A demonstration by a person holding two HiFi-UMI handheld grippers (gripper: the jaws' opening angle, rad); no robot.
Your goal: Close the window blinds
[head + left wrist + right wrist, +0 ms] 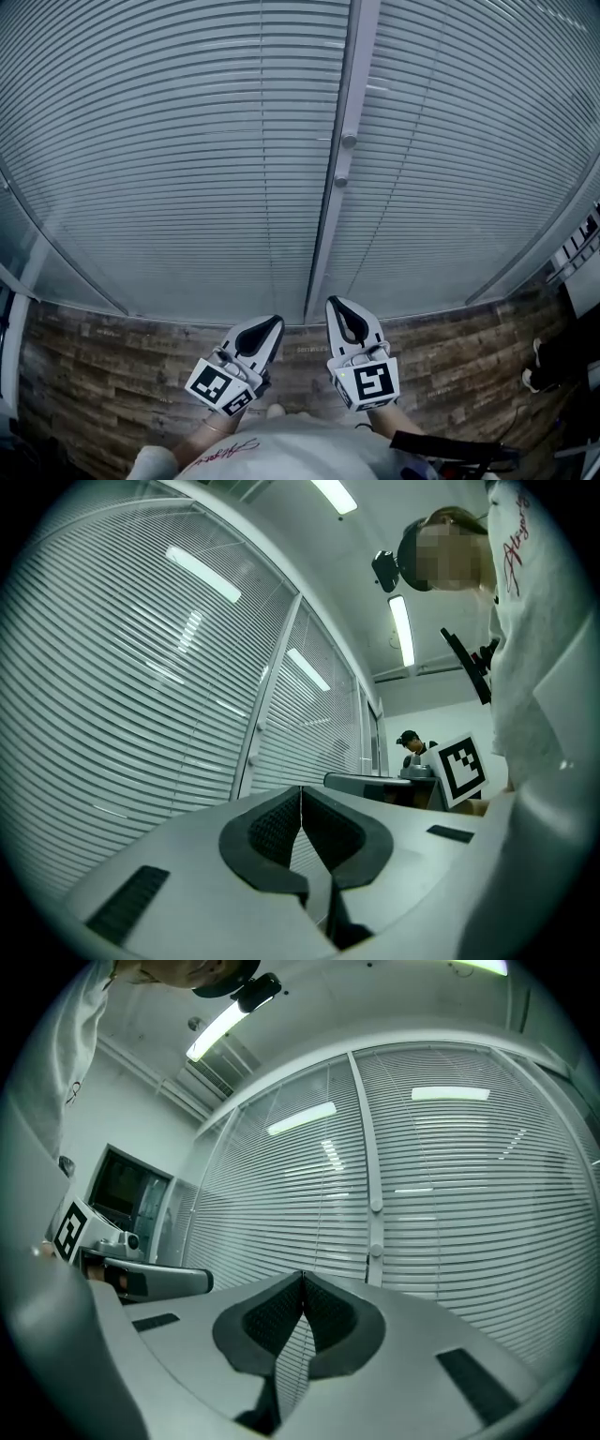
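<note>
The window blinds (169,159) fill the wall ahead of the left gripper (274,322) and the right gripper (335,304). They hang as two panels of horizontal slats, and the picture edges cut off their upper and outer parts (how far the slats are tilted is hard to judge). Between the blinds and the grippers lies a dark wood-plank floor (94,366), its near part hidden under the person's pale shirt (300,455). One vertical frame post (328,225) divides the panels and rises straight ahead, between the two grippers. It carries two small knobs (349,140), one above the other. The grippers sit side by side, pointing at the foot of the blinds and well short of touching them. Each has its jaws pressed together with nothing between them. Past the right gripper's marker cube (464,771) a second person (410,742) shows only from the chest up.
</note>
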